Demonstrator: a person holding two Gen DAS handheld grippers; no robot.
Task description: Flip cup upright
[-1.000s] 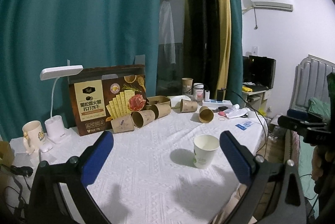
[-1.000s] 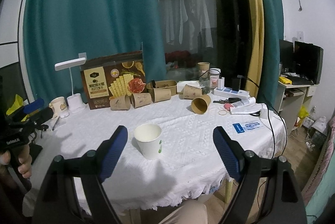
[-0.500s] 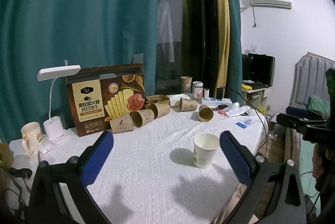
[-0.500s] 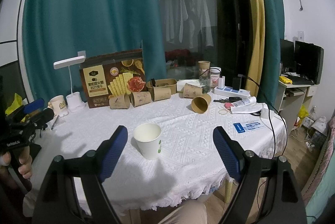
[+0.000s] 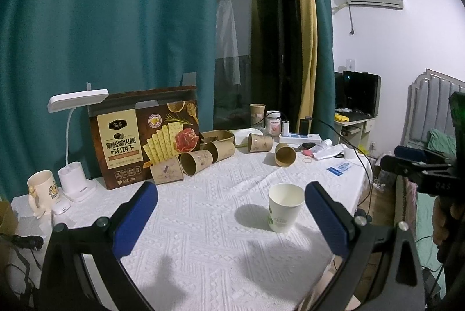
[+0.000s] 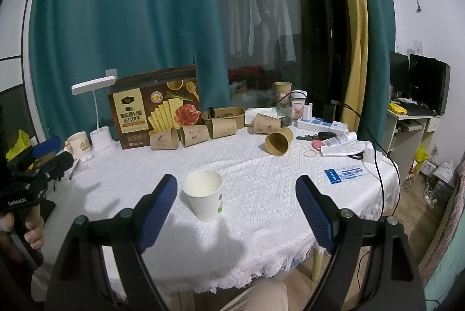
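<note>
A white paper cup (image 5: 284,206) with a green mark stands upright, mouth up, on the white tablecloth (image 5: 203,224). It also shows in the right wrist view (image 6: 205,199). My left gripper (image 5: 231,209) is open and empty, held back from the cup, which sits just inside its right finger. My right gripper (image 6: 237,209) is open and empty, the cup just inside its left finger. Each gripper shows at the edge of the other's view.
Several brown paper cups (image 6: 191,135) lie on their sides along the back, one (image 6: 277,141) apart. A cracker box (image 6: 154,113), desk lamp (image 6: 94,87), mug (image 5: 40,189), power strip (image 6: 321,125) and cables stand at the back. The table edge (image 6: 232,273) is close in front.
Both views have shifted only slightly. The cup stands in the same place and both grippers stay open.
</note>
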